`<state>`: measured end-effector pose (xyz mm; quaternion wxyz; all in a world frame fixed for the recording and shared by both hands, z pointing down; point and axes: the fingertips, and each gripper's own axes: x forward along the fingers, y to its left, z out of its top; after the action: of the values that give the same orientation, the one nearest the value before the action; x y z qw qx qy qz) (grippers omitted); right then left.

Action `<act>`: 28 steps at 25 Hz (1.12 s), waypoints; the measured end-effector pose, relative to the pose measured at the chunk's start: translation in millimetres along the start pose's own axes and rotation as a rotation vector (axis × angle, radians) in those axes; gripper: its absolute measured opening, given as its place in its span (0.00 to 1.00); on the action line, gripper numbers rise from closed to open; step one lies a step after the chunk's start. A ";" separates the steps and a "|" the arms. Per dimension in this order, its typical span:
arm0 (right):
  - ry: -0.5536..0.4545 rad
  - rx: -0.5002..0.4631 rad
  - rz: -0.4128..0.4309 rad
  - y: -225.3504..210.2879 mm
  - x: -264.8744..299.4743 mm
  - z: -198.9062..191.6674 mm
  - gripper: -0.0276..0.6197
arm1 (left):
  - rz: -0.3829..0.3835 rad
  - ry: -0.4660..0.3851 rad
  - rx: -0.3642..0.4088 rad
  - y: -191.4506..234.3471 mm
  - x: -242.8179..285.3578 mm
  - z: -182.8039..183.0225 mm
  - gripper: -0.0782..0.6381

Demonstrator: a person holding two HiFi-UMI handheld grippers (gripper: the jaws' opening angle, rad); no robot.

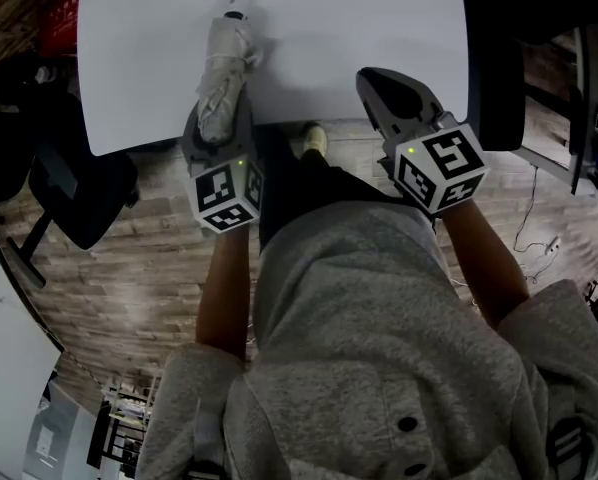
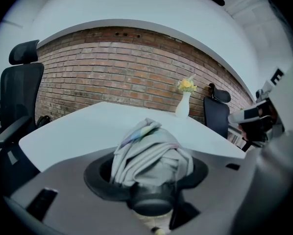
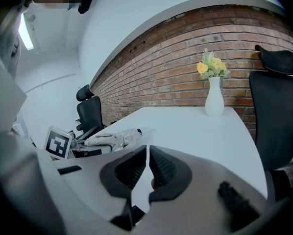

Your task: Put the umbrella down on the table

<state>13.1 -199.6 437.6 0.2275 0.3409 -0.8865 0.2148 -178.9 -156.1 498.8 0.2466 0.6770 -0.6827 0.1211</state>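
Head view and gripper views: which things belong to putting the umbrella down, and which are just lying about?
For the job: umbrella; table.
Lying about: vase of flowers; office chairs.

The table [image 1: 379,28] surface is open across its middle and right, giving free passage from the near edge. Obstacles: the umbrella [image 1: 224,68] extends over the near left edge, and a vase [image 3: 214,98] stands at the far side. A black chair [image 1: 494,78] blocks the table's right edge. A second chair [image 1: 69,183] stands off the near left corner.
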 end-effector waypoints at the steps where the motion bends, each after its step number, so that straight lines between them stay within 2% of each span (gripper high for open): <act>1: 0.001 0.000 -0.002 -1.1 -0.4 -0.6 0.09 | -0.002 0.006 -0.001 -1.1 1.0 -2.6 0.45; 5: 0.003 0.003 -0.008 -4.0 -2.2 -2.2 0.09 | -0.002 0.022 -0.010 -0.9 4.5 -12.0 0.45; 12: 0.002 0.008 -0.024 -9.9 -5.7 -2.6 0.09 | 0.019 0.055 0.019 -0.3 12.3 -25.1 0.46; 28: -0.004 -0.002 -0.037 -4.1 -15.1 -6.3 0.09 | 0.031 0.064 0.030 0.0 21.8 -34.7 0.47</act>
<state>27.6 -191.2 435.3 0.2300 0.3573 -0.8808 0.2088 -172.1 -157.6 539.2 0.2561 0.6657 -0.6831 0.1568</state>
